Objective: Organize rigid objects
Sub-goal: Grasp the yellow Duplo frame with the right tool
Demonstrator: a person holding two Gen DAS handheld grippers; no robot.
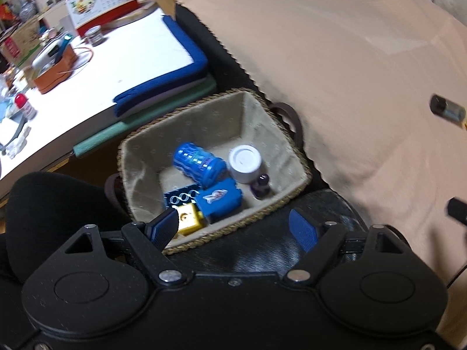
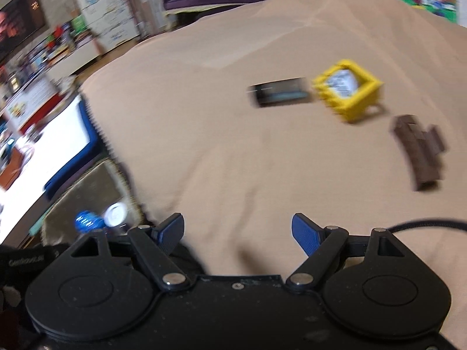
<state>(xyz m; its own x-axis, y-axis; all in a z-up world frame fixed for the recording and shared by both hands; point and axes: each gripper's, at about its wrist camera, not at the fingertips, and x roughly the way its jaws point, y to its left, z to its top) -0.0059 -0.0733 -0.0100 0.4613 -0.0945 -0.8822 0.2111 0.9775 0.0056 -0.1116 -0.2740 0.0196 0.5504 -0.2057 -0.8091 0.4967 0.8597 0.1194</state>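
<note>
Reaching with the right gripper (image 2: 238, 234), jaws spread and empty, across the beige cloth (image 2: 233, 145) toward the yellow cube (image 2: 347, 90) near its far right edge, while hovering the equally spread left gripper (image 1: 233, 230) beside the basket (image 1: 294, 157).

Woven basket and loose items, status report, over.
Left gripper, right gripper open, empty. Lined woven basket part filled. Yellow frame box, brown block on beige cloth. Path clear.

The basket (image 1: 294, 157) is rough woven rope lined with matt cloth. Glossy plastic shows on the blue canister (image 1: 198, 164). The beige sheet (image 2: 233, 134) is soft matt cloth.
</note>
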